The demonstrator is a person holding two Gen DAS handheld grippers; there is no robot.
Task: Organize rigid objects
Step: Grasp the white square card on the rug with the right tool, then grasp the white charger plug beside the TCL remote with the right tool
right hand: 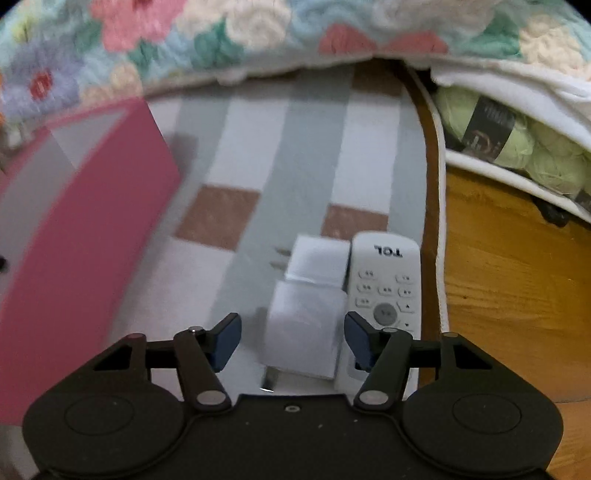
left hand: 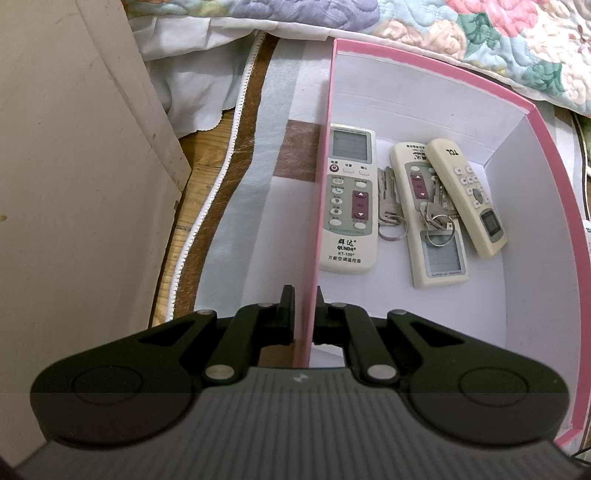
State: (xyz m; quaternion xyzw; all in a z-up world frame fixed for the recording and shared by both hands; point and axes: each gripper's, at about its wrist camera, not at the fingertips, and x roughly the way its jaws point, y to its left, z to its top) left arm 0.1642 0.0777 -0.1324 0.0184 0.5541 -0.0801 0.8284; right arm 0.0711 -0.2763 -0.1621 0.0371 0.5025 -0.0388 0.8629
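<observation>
Left hand-held gripper (left hand: pixel 303 295) sits nearest the lens in its view, clenched on the pink box (left hand: pixel 532 258): its two fingers pinch the box's near-left wall, one finger outside, one inside. Inside the box, well ahead of the fingers, lie 3 remotes. QUNDA remote (left hand: pixel 351 201) lies flat along the left wall. A 2nd remote (left hand: pixel 430 218) lies to its right, screen end toward the camera. TCL remote (left hand: pixel 466 197) leans partly across that one, further right. Keys (left hand: pixel 389 212) lie between the QUNDA remote & the 2nd one, and another bunch w/ a ring (left hand: pixel 437 221) rests on top of the 2nd remote.

Right hand-held gripper (right hand: pixel 292 334) is released, jaws apart, pads touching nothing. A white block (right hand: pixel 301 332) lies on the checked cloth (right hand: pixel 258 147) right between the blue pads, w/ gaps on both sides. A 2nd white block (right hand: pixel 317 264) lies just beyond it, touching or nearly so; blur hides the seam. White TCL remote (right hand: pixel 386 284) lies just right of the blocks, its near end behind the right finger. The box is off to the left, well apart from the blocks. Floral quilt (right hand: pixel 221 33) runs along the far edge.
</observation>
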